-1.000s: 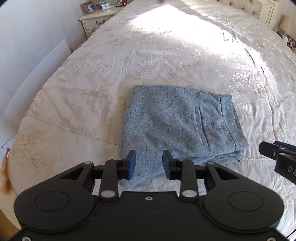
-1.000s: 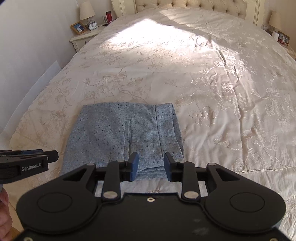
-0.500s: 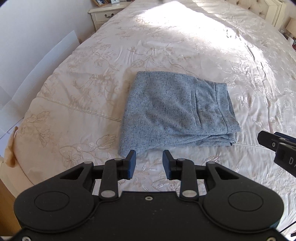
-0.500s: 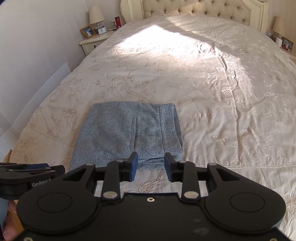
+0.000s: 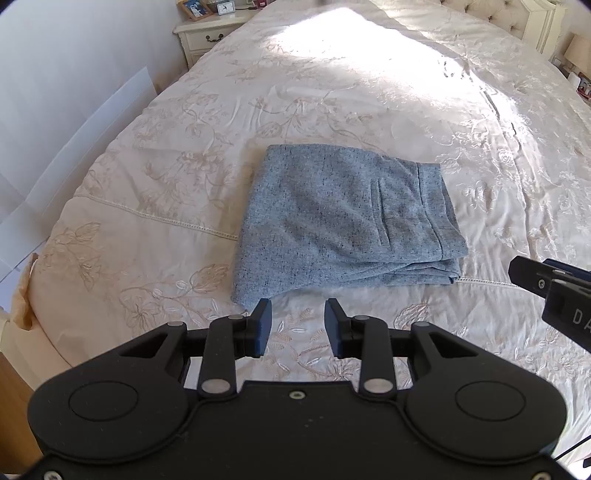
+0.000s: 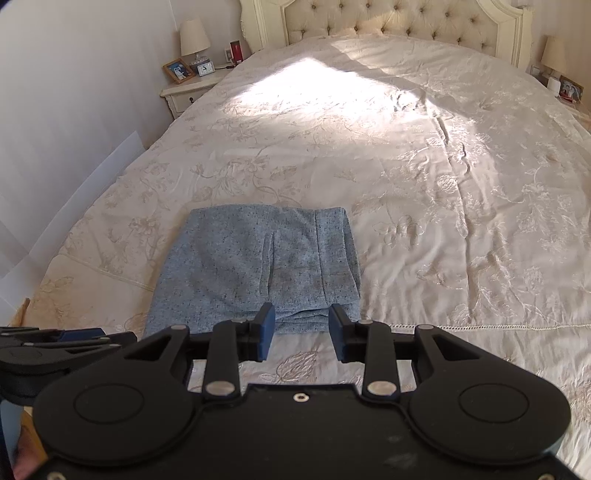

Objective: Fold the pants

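Note:
Grey-blue flecked pants (image 5: 343, 218) lie folded into a compact rectangle near the foot of the bed, also seen in the right wrist view as the same folded pants (image 6: 258, 266). My left gripper (image 5: 298, 326) hovers just short of their near edge, open, with nothing between its fingers. My right gripper (image 6: 301, 334) hangs above the near edge of the stack, open and empty too. The right gripper's tip (image 5: 554, 291) shows at the right edge of the left wrist view. At the lower left of the right wrist view is the left gripper's side (image 6: 55, 345).
A cream embroidered bedspread (image 6: 424, 166) covers the wide bed, with a sunlit patch near the tufted headboard (image 6: 399, 18). A nightstand (image 6: 188, 92) with lamp, photo frame and clock stands at the left wall. A white panel (image 5: 92, 122) leans beside the bed.
Both grippers have drawn back and up from the folded pants, so the pants sit farther ahead of the fingers. The pants have stayed flat and folded.

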